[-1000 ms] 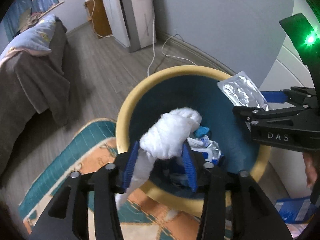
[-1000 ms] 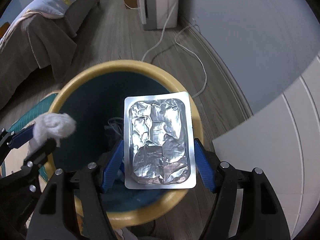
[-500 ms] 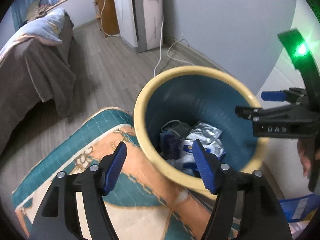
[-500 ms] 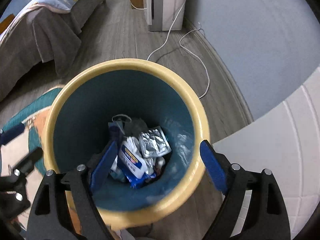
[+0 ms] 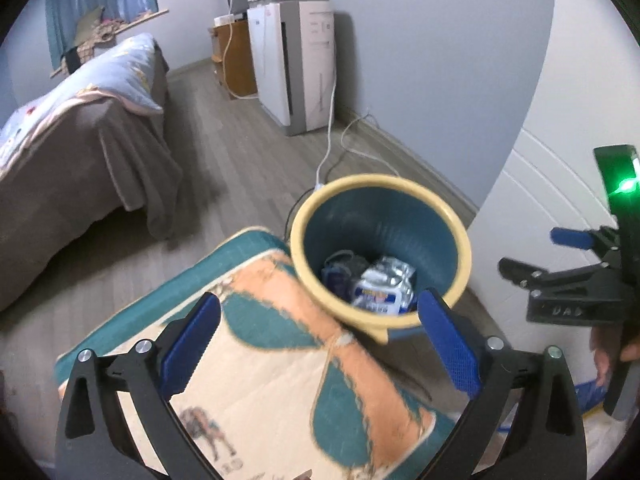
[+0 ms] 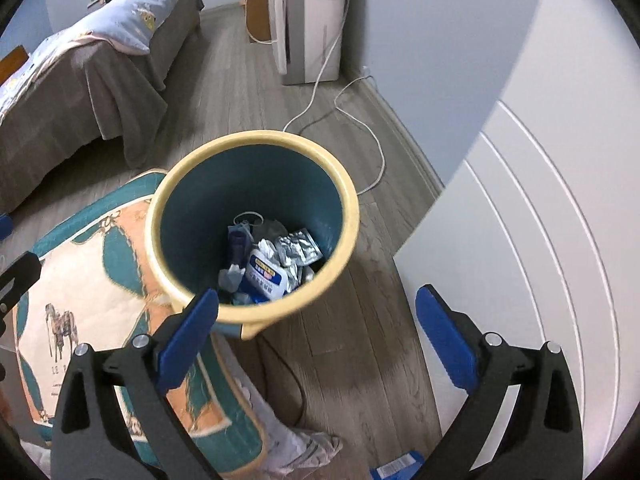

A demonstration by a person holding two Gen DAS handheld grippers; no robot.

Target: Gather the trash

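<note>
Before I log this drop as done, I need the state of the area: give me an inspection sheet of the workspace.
Surface: grey wood-look floor, patterned rug beside the bin.
Job's things: yellow-rimmed bin upright; foil pack and blue-and-white wrapper lie inside with other trash.
Clutter: crumpled white plastic and a blue packet on the floor near the rug.
Grippers: left gripper and right gripper both open, nothing between the jaws, which have just been opening.
Cables: white cable loops across the floor behind the bin.
Surroundings: bed, white appliance, white panelled door.
</note>
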